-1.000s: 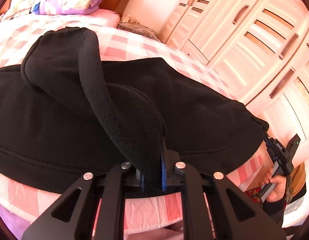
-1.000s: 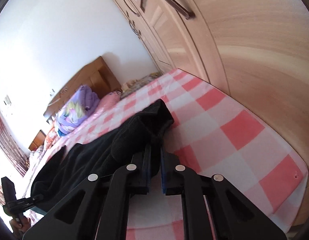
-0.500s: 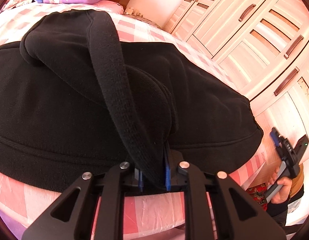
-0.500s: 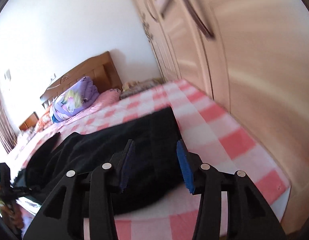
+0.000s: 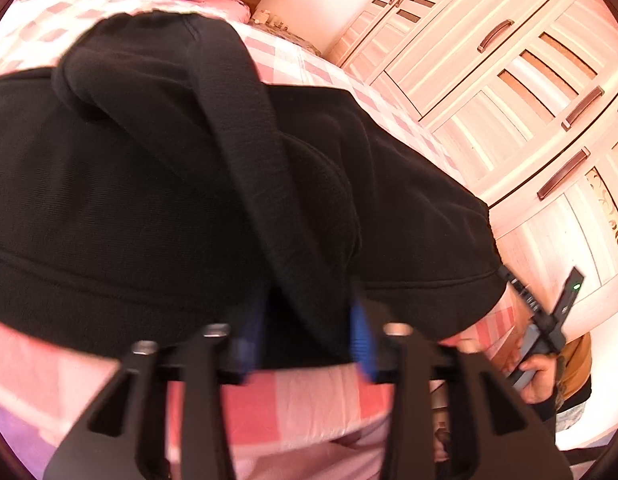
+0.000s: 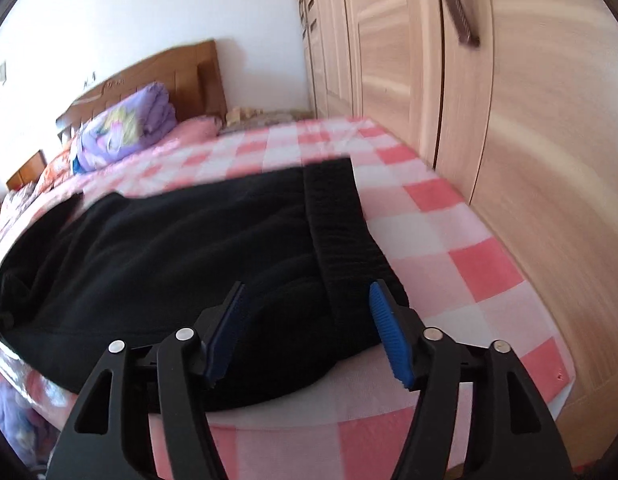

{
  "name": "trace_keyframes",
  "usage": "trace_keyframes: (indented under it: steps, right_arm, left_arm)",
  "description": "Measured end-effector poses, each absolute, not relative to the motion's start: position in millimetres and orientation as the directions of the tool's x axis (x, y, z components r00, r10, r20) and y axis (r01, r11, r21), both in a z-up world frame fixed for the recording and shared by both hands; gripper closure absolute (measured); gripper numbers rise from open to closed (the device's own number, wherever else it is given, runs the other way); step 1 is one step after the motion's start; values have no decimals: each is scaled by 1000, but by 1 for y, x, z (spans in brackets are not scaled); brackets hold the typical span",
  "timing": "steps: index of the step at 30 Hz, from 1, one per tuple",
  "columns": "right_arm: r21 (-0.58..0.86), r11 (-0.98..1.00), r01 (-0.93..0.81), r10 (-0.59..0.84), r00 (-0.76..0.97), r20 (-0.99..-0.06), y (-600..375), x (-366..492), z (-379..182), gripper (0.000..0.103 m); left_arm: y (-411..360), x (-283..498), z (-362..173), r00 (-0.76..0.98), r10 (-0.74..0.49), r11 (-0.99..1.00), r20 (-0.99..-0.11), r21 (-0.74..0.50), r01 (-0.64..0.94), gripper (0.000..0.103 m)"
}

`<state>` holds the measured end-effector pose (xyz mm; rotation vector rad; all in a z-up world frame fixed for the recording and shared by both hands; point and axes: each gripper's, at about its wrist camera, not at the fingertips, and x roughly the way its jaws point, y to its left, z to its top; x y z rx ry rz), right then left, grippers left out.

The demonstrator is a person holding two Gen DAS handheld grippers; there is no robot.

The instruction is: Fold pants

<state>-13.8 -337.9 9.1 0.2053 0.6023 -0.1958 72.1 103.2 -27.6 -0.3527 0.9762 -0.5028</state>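
The black pants (image 5: 129, 208) lie folded across a pink checked bed (image 5: 293, 392). A ribbed black waistband strip (image 5: 253, 152) runs over the top of the pile toward my left gripper (image 5: 307, 340). The left gripper is open, its blue pads on either side of the strip's near end. In the right wrist view the pants (image 6: 169, 248) lie flat with the ribbed band (image 6: 341, 232) at their right end. My right gripper (image 6: 309, 332) is open over the near edge of the pants. The right gripper also shows in the left wrist view (image 5: 549, 320), held in a hand.
A light wooden wardrobe (image 6: 509, 120) stands close along the right side of the bed. A purple folded quilt (image 6: 125, 132) and a wooden headboard (image 6: 169, 72) are at the far end. The bed's near edge (image 6: 309, 440) is just below my grippers.
Both grippers have opened and let go of the pants: the right one about half a second ago, the left one just now. The pants have settled flat on the bed.
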Motion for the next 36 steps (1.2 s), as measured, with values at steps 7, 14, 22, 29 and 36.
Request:
trace_keyframes:
  steps: [7,14,22,29,36]
  right_arm:
    - [189,980,-67,161,827,-539,-251,24,18,33]
    - [231,938,-258,345,747,-569,-167,67,12,33]
    - [245,938,-244,345,721,-601,-161,64,5,28]
    - [293,912,-286,408,694,-593,-160,72,1,28]
    - [335,886,-320,463,651,-601,-143,82,-6,28]
  left_arm:
    - [171,70,24,597,-471,867,-649,-463,181,28]
    - [143,223,84,589,-318,940,-743,-326,97,4]
    - [70,358,5,306,-17,1000,-952,-8,30,35]
    - [147,280,55,629,-106,989,-770,-150,-16,96]
    - [305,98,44,788,-126,888,-603,-423,-182,95]
